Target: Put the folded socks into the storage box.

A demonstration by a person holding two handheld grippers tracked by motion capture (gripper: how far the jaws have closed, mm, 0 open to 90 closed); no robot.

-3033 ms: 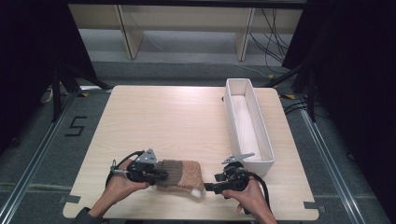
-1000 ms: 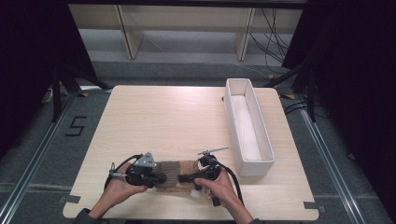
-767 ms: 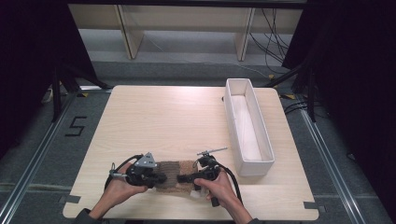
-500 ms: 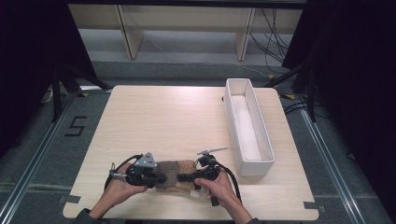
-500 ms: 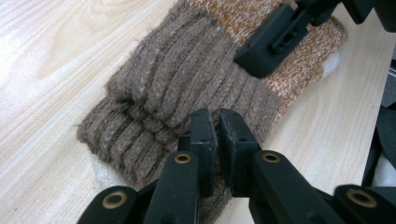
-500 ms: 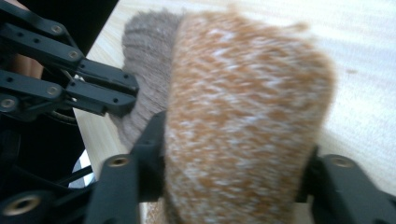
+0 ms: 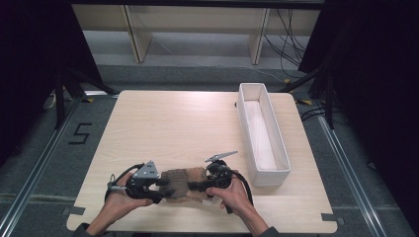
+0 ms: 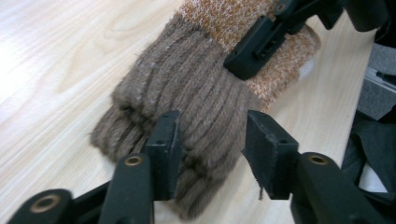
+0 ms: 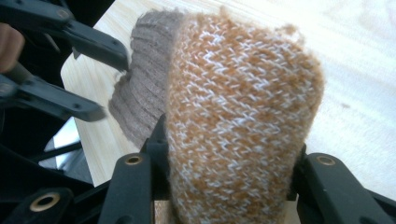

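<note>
Sock: my sock (image 7: pixel 184 183) lies flat near the front edge of the table (image 7: pixel 173 128), between my two hands.
Feel: I think it is soft, light and floppy — it will bend and sag if I lift it by one end.
Look: fuzzy knit, brown ribs at the cuff, orange and white specks on the other part.
Left gripper (image 8: pixel 211 154): jaws apart, one on each side of the brown cuff — not pinching it.
Right gripper (image 9: pixel 229 154): jaws squeezed on the speckled end.
Best hold: I would grab a thick fold, both ends at once.
Box: a long white box (image 7: pixel 262 133) stands well apart on the right, hard and stiff.
</note>
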